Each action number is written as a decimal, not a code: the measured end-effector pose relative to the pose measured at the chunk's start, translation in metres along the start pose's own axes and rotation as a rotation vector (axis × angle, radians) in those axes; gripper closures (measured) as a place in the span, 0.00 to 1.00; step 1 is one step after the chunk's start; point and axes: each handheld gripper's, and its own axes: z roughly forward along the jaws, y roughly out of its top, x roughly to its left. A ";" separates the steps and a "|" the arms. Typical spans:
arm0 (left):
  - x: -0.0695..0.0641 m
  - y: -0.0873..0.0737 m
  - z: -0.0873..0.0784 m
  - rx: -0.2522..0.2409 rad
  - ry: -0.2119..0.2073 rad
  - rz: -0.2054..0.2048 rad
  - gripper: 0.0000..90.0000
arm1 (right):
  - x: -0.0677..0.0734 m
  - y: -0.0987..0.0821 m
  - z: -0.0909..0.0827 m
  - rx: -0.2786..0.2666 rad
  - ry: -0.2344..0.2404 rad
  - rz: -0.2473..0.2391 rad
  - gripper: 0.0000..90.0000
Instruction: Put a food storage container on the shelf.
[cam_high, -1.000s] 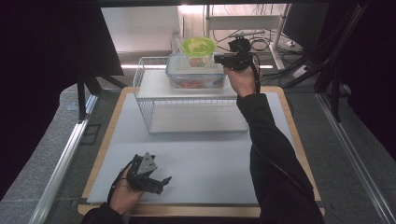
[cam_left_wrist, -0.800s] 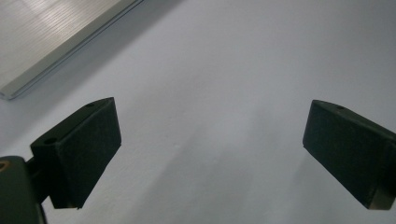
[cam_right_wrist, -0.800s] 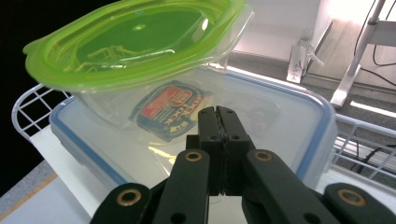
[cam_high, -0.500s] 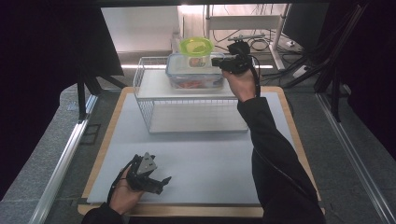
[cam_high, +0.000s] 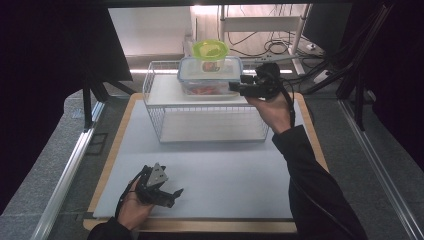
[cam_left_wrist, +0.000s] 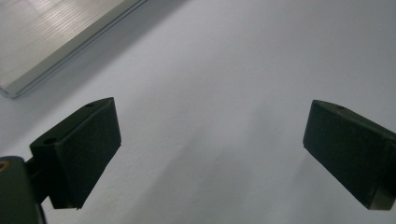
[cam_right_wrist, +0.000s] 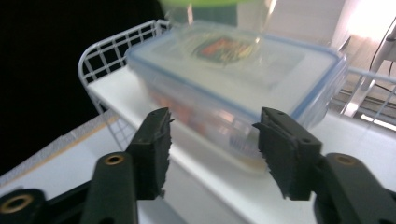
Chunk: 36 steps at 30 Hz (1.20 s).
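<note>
A clear food box with a blue-rimmed lid (cam_high: 209, 75) sits on the top shelf of a white wire rack (cam_high: 150, 87). A round tub with a green lid (cam_high: 210, 49) stands on the box. My right gripper (cam_high: 233, 89) is level at the box's right end; its jaws have just been opening and are apart. In the right gripper view the box (cam_right_wrist: 243, 70) lies just beyond my right gripper (cam_right_wrist: 212, 126), with nothing between the pads. My left gripper (cam_high: 174, 194) rests on the pale mat (cam_high: 225, 170) at the front left, open and empty (cam_left_wrist: 210, 140).
The rack's lower shelf (cam_high: 210, 125) is bare. A wooden border (cam_high: 120, 135) frames the mat. Cables and a metal stand (cam_high: 270, 45) lie behind the rack. A pale ribbed panel (cam_left_wrist: 46, 32) edges the mat in the left gripper view.
The right gripper has drawn back from beside the green-lidded tub toward the person, down to the level of the box, and its jaws have opened. The left gripper has stayed put.
</note>
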 end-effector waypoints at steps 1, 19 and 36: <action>0.000 0.000 0.000 0.000 0.000 -0.001 0.04 | 0.003 -0.007 -0.006 0.004 0.014 -0.007 0.42; 0.000 0.001 0.000 -0.002 0.003 0.000 0.04 | 0.024 -0.073 -0.034 0.074 0.007 -0.084 0.20; 0.000 0.001 0.001 0.003 0.003 -0.006 0.02 | 0.030 -0.128 -0.038 0.095 -0.016 -0.090 0.09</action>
